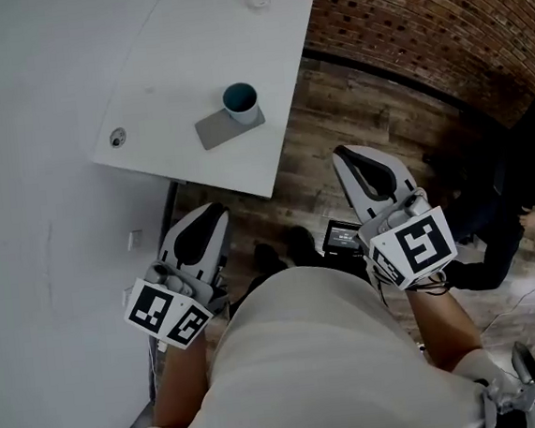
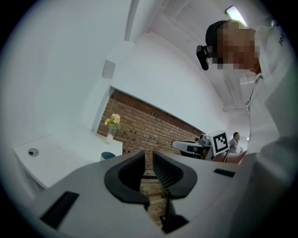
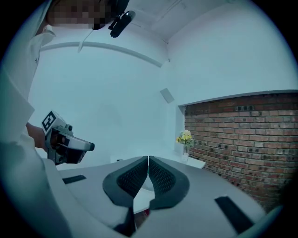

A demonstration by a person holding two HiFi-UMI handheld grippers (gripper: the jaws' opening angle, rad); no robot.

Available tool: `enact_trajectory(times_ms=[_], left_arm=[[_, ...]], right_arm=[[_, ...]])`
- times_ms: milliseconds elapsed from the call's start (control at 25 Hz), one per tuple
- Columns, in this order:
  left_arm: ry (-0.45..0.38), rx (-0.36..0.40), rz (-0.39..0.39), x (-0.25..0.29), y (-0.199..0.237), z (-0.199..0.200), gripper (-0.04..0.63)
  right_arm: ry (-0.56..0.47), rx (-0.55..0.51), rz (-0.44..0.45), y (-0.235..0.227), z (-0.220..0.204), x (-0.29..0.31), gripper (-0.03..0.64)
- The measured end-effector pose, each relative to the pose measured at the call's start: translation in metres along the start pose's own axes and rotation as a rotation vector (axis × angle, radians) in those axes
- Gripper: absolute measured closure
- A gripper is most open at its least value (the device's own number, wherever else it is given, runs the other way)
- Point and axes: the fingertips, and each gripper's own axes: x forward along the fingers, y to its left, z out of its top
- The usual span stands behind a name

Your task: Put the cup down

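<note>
A teal cup (image 1: 241, 103) is pictured on a grey coaster (image 1: 214, 131) atop a white table (image 1: 187, 65), backed by a red-brown brick wall (image 1: 418, 15) and a brown wood-plank floor (image 1: 334, 117). Black-and-white square markers are carried on the white-shelled, dark-padded left gripper (image 1: 215, 211) and right gripper (image 1: 342, 154). Yellow flowers (image 2: 112, 121) are seen beyond.
</note>
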Motion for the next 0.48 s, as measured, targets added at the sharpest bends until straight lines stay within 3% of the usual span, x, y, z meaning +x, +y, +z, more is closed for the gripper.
enact_trajectory(times_ms=[480], left_arm=[[0.009,-0.005,-0.025,-0.004,-0.022,-0.005,0.535]], right_arm=[[0.014,-0.027,0.002,0.003,0.002,-0.013,0.604]])
